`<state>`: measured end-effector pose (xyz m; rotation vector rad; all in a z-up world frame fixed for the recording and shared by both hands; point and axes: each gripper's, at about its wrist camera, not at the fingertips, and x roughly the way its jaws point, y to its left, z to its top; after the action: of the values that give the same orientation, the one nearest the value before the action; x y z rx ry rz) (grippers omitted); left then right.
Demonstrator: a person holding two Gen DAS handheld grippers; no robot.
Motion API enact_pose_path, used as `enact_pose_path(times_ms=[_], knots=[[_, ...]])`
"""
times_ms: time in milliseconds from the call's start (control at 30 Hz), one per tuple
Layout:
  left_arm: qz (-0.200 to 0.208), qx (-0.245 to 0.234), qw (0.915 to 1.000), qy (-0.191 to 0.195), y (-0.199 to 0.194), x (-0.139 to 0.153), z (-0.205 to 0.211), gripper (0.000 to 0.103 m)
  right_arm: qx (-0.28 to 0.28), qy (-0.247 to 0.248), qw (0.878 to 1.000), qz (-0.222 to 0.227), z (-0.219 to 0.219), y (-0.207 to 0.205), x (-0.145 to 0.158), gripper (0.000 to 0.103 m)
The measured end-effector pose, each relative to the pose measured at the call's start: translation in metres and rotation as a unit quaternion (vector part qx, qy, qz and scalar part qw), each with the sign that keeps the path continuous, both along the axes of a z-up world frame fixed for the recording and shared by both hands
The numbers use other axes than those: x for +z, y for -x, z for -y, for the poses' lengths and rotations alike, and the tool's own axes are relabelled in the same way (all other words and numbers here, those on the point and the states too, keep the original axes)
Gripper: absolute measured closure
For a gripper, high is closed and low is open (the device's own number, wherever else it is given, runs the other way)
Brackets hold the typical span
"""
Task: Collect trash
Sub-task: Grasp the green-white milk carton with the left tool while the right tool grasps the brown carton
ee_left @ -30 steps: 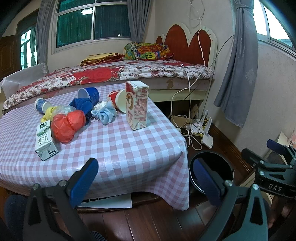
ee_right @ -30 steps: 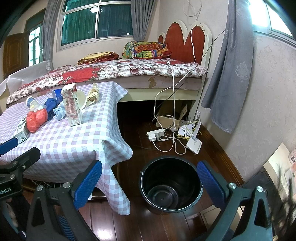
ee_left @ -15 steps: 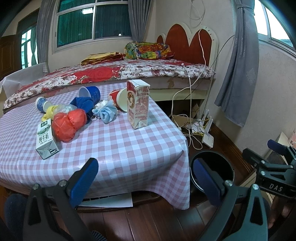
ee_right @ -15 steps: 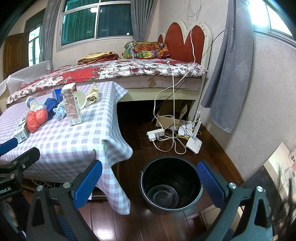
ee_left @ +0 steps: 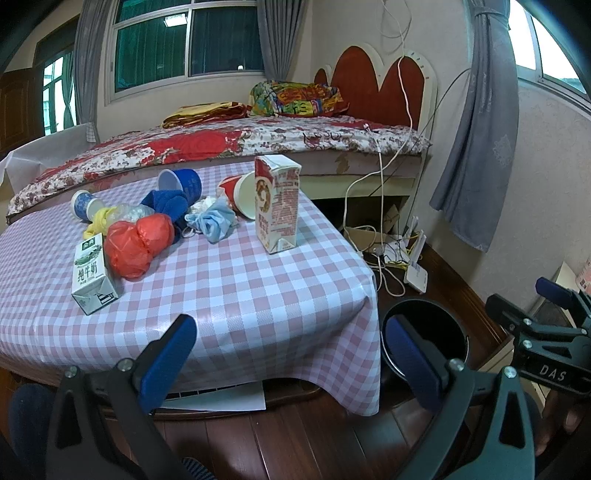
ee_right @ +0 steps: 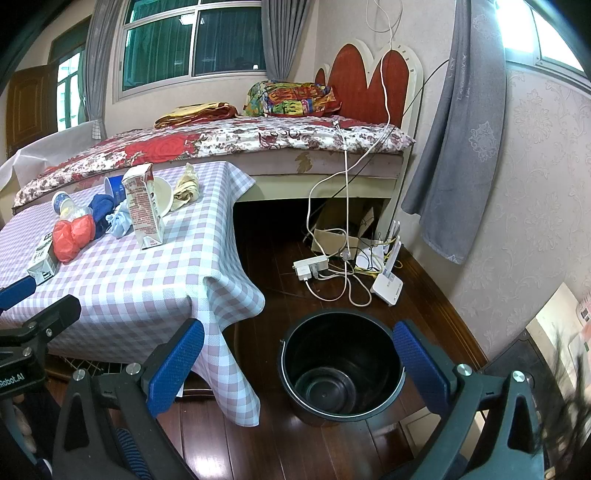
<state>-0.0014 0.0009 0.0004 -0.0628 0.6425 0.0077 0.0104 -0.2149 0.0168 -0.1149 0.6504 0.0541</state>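
Cardboard, red and white, the tall carton [ee_left: 277, 204] stands upright at centre frame on the checked table [ee_left: 229, 295], beyond the left gripper [ee_left: 288, 354], which gapes empty. Right gripper [ee_right: 295, 358], likewise spread, hangs over the black bucket [ee_right: 340, 369] at lower centre.

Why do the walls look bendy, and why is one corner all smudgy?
Both views use a fisheye lens, so the curtain and window frames bow outward and the corners go black. In the right wrist view the bottom right corner is blurred, and the window at top right glares white. In the left wrist view the tablecloth shines with soft glare.
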Motion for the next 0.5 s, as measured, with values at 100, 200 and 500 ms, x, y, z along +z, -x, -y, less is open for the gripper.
enact_pose_path(times_ms=[100,200,500], knots=[[0.0,0.004,1.0,-0.001,0.001,-0.003,-0.002,0.0,0.0,-0.001,1.0,0.0,0.001,0.001,0.0,0.0],[-0.003,0.008,1.0,0.0,0.0,-0.005,-0.004,0.0,0.001,0.0,1.0,0.0,0.0,0.001,-0.001,0.0],[-0.008,0.038,0.9992,-0.002,-0.011,-0.006,-0.033,0.0,0.032,-0.017,0.999,-0.004,-0.004,-0.003,-0.007,0.0]])
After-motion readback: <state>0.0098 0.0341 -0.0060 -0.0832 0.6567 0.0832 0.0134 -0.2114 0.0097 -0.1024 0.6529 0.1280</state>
